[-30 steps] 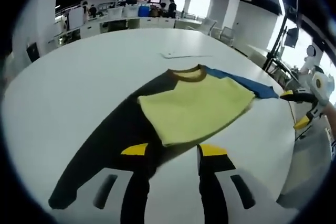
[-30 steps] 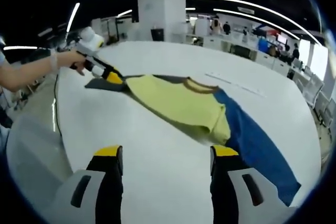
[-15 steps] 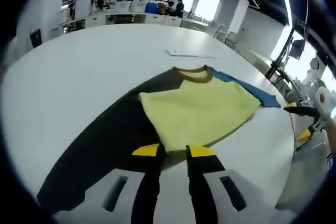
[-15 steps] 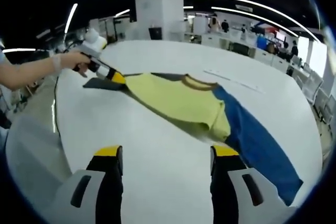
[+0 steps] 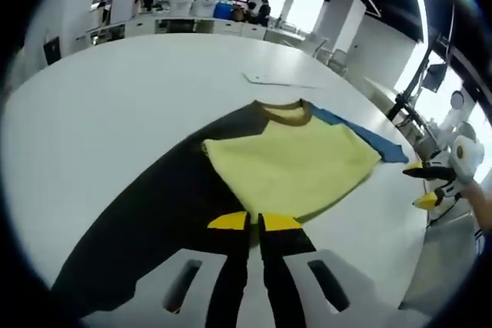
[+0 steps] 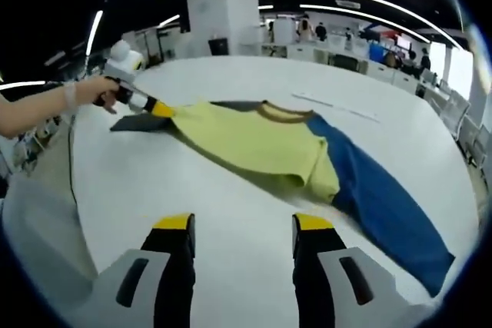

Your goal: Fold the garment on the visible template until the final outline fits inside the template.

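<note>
Two sleeves lie spread from the shirt (image 5: 288,163), a dark one toward my left gripper (image 5: 254,222) and a blue one (image 6: 380,197) toward my right gripper (image 6: 242,224); the shirt lies flat on the white worktop (image 5: 115,105), yellow body in the middle, brown collar on its far side.

My left jaws stand almost together at the shirt's near edge, where the yellow hem meets the dark sleeve (image 5: 146,213). In the right gripper view that gripper sits at the shirt's left end, tips against the cloth, so I judge it is pinching the fabric, though I cannot see the cloth between the tips for certain. My right jaws are apart with nothing between them, held over bare worktop, near the shirt's yellow hem but not touching it.

I judge the step in hand to be the grasp that starts the folding; no sleeve is turned in yet. Next calls for lifting the pinched cloth and carrying it over the yellow body, while my right jaws go to the blue sleeve and take hold.

No template outline is clear to me around the shirt; a thin pale strip (image 5: 277,80) lies beyond the collar. Past the shirt, the room is an open office with desks, white pillars and ceiling light strips.
</note>
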